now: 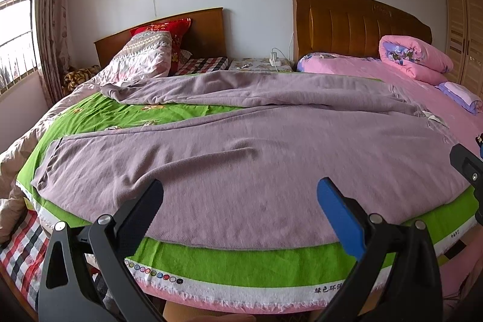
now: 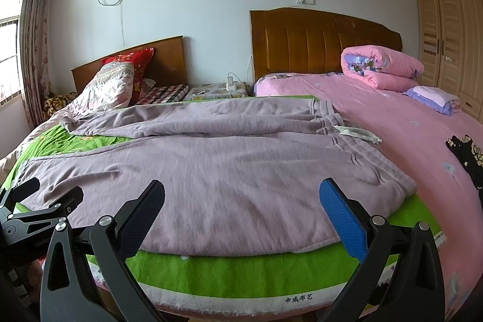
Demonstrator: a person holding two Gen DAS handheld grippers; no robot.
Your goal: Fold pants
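1. black and blue pads sit on the left gripper [image 1: 240,195], one black finger and one blue finger. its jaws are wide apart and hold nothing. it hangs just over the near edge of the pants.
2. the right gripper [image 2: 241,196] looks the same, with a black pad and a blue pad. its jaws are wide apart too and hold nothing. it is near the waist side of the pants.
3. the two grippers are side by side. a bit of the right one shows at the right edge of the left view, and a bit of the left one shows at the left edge of the right view.
4. the light purple pants [image 1: 256,147] lie spread out flat on the green cloth [image 1: 241,258]. the waistband [image 2: 362,150] is on the right, and the two legs reach out to the left.
5. the near leg lies mostly smooth. the far leg [image 2: 181,122] is wrinkled and bunched up.
6. a small white tag [image 2: 359,133] sticks out by the waistband and rests on the pink sheet.
7. the green cloth has a white edge with little coloured dots and some writing on it.
8. the pink bed sheet [image 2: 407,135] is on the right, with a rolled pink quilt [image 2: 383,67] near the brown headboard [image 2: 326,41].
9. a second bed on the left has a zigzag pillow [image 1: 145,56] and a red pillow [image 1: 169,27] behind it.
10. a window with a curtain [image 1: 51,29] is on the far left, and a wooden wardrobe [image 2: 449,32] is on the far right.
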